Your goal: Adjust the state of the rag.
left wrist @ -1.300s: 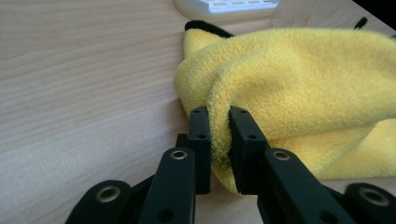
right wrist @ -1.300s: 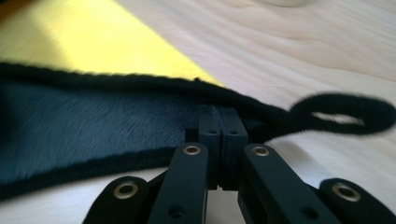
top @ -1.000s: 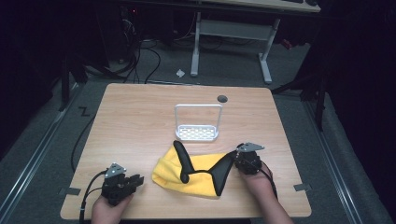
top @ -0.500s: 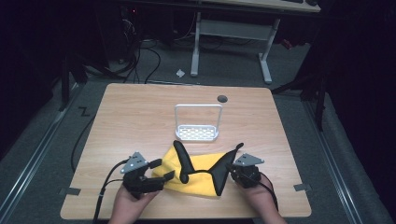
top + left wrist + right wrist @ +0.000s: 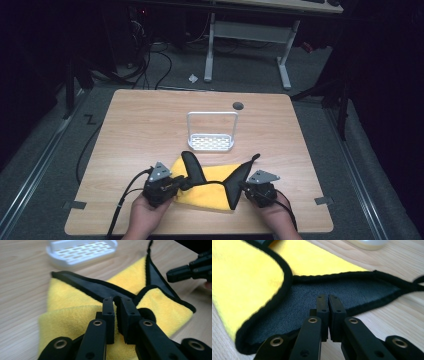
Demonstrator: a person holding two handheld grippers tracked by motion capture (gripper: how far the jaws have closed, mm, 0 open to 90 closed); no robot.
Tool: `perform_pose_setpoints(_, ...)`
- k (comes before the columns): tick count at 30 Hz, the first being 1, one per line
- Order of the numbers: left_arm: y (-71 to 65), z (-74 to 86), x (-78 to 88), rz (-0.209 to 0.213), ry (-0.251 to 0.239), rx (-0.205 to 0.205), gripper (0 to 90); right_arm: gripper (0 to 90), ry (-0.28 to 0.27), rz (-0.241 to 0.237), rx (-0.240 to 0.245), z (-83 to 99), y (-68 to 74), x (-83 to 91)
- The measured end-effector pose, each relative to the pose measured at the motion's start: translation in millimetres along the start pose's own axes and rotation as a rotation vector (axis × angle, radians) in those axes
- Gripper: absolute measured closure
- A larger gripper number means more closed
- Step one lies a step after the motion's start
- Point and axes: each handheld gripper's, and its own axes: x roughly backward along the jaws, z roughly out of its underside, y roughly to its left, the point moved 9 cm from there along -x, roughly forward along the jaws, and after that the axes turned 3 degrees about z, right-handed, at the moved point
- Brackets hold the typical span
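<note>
A yellow cloth (image 5: 210, 187) with a black underside and black edging lies on the desk at the 6 o'clock side, just short of the near edge. It is partly folded: yellow faces up across the middle, while two corners are turned over and show black. One black flap (image 5: 192, 167) rises at 10 o'clock of the cloth; the other (image 5: 240, 182) runs along its 3 o'clock side, its tip pointing toward 1 o'clock. The fabric looks soft and plush.
</note>
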Motion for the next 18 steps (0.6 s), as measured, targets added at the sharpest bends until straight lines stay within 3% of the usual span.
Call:
perform_pose_setpoints(2,7.3,1.3,7.5,-0.014,-0.01,0.013,82.6,88.4,0.002,-0.008,0.008,-1.6,2.3,-2.2)
perform_pose_setpoints(6,41.7,8.7,41.9,-0.046,-0.072,0.123,81.9,88.7,0.007,-0.051,0.038,-11.1,11.9,-12.9)
perform_pose_setpoints(7,61.7,16.6,57.9,-0.1,-0.081,0.154,81.9,88.7,0.007,-0.06,0.046,-12.7,13.6,-16.0)
perform_pose_setpoints(8,61.7,16.6,57.9,-0.1,-0.081,0.154,81.8,88.7,0.007,-0.06,0.046,-12.7,13.6,-16.0)
perform_pose_setpoints(9,72.0,22.2,64.7,-0.124,-0.081,0.173,81.7,88.7,0.024,-0.075,0.055,-13.9,17.7,-21.2)
perform_pose_setpoints(10,91.4,35.4,75.1,-0.155,-0.079,0.229,81.4,88.7,0.029,-0.084,0.062,-14.2,19.7,-23.7)
perform_pose_setpoints(11,91.4,35.4,75.1,-0.155,-0.079,0.229,80.9,88.7,0.029,-0.084,0.062,-14.2,19.7,-23.7)
perform_pose_setpoints(12,99.4,42.4,78.7,-0.167,-0.069,0.255,80.4,88.8,0.039,-0.091,0.078,-14.5,21.8,-27.8)
perform_pose_setpoints(13,112.5,54.7,84.8,-0.212,-0.046,0.278,80.4,89.8,0.041,-0.093,0.075,-15.1,22.0,-28.5)
perform_pose_setpoints(15,116.9,59.6,87.7,-0.227,-0.034,0.289,79.4,90.0,0.045,-0.085,0.078,-15.2,20.6,-28.9)
perform_pose_setpoints(16,121.4,63.3,93.5,-0.232,-0.045,0.314,78.4,90.0,0.045,-0.068,0.068,-14.8,14.4,-29.5)
perform_pose_setpoints(18,121.1,63.1,97.4,-0.24,-0.052,0.308,77.7,90.0,0.048,-0.039,0.043,-13.1,1.7,-29.0)
